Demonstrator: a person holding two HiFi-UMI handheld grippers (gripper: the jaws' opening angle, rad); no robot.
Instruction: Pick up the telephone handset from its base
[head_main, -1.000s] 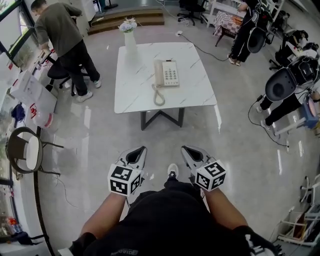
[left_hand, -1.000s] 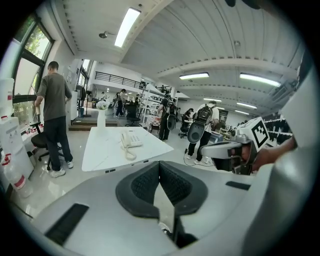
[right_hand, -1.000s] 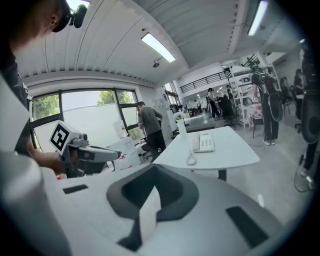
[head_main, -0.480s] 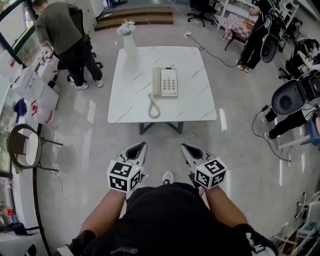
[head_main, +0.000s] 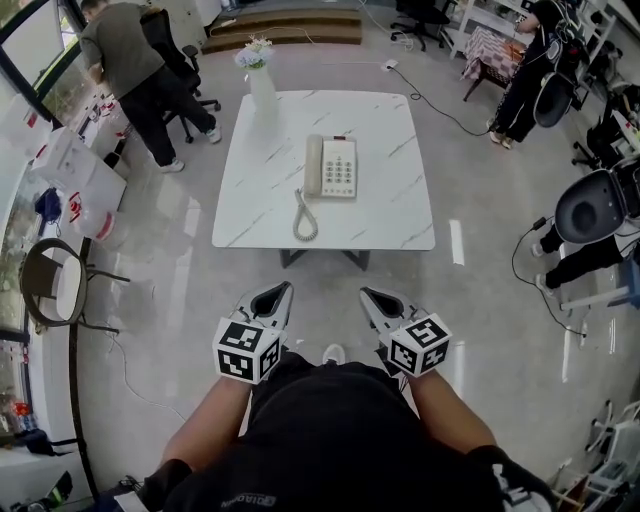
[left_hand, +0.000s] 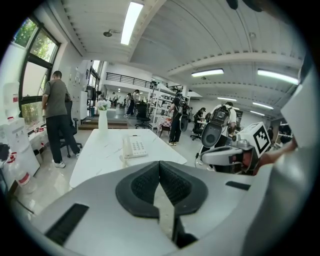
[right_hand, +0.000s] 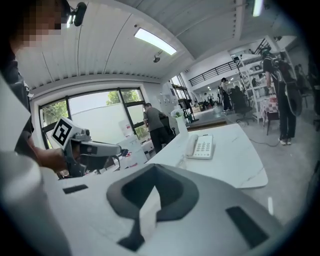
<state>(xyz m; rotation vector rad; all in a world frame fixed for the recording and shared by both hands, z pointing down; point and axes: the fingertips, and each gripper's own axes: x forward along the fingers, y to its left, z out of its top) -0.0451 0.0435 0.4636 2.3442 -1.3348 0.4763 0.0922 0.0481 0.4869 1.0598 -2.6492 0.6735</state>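
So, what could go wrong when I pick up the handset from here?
The left gripper and right gripper are both shut; a shut one would likely push the handset, not grasp it. The coiled cord could drag the base as the handset rises. The vase behind might tip if you overreach.

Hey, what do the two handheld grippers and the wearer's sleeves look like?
The left gripper and right gripper have pale grey shells with dark textured pads inside. Each carries a white cube of black square markers. The person's top is black.
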